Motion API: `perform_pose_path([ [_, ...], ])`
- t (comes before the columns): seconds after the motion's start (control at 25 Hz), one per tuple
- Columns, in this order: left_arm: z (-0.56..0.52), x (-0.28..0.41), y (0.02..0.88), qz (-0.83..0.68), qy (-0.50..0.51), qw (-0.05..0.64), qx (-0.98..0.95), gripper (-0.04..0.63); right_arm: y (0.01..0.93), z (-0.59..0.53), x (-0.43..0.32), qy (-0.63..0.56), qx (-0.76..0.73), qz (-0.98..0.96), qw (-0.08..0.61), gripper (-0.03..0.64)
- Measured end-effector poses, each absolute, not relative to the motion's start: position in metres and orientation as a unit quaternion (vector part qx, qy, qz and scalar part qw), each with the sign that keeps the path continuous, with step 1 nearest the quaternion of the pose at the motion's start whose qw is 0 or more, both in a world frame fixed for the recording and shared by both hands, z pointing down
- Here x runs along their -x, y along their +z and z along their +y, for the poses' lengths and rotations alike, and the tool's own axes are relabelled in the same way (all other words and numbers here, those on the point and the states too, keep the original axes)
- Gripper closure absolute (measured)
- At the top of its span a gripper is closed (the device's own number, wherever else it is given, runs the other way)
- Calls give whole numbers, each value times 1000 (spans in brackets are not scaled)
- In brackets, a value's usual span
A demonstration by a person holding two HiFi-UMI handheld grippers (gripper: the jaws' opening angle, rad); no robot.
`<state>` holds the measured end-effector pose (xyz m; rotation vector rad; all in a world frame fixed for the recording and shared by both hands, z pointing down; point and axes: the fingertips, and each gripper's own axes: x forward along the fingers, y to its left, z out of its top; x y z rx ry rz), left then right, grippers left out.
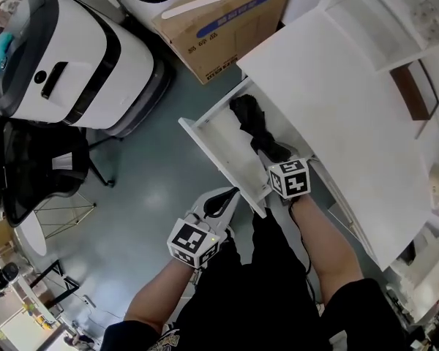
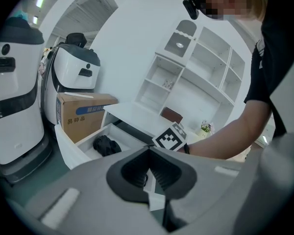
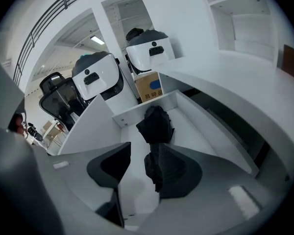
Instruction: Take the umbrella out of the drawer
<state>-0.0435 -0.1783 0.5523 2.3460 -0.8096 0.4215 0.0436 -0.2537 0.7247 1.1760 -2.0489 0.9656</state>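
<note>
A white drawer [image 1: 214, 139] stands pulled out from under the white desk [image 1: 336, 101]. Inside it lies the folded black umbrella [image 1: 253, 121], also seen in the right gripper view [image 3: 156, 124] and the left gripper view [image 2: 106, 145]. My right gripper [image 1: 271, 154] reaches into the drawer. In its own view the right gripper [image 3: 143, 148] is open, the umbrella's near end lies between its jaws against the right one, and a white gap shows on the left. My left gripper [image 1: 234, 192] hangs by the drawer's front corner, shut [image 2: 149, 150] and holding nothing.
A cardboard box [image 1: 219, 20] sits beyond the drawer. Two white robot bodies [image 1: 73, 57] stand to the left, with a black office chair [image 1: 36, 167] beside them. White shelves [image 2: 196, 67] rise behind the desk. My legs are just under the drawer's front.
</note>
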Motion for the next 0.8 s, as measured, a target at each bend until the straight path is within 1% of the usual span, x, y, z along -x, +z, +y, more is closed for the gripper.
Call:
perform_pose_path([
  [0.32,-180,45,569,-314,151,327,-878,595,764,-274,-41,357,-420,-766,330,400],
  [0.68,-181,47,585,-323,143,341,-871,595,795,-297,-37,354,-403,-761,365,356],
  [0.8,-182,49,589,-325,139,343,-870,595,805,-301,-36,355,-398,-758,375,351],
])
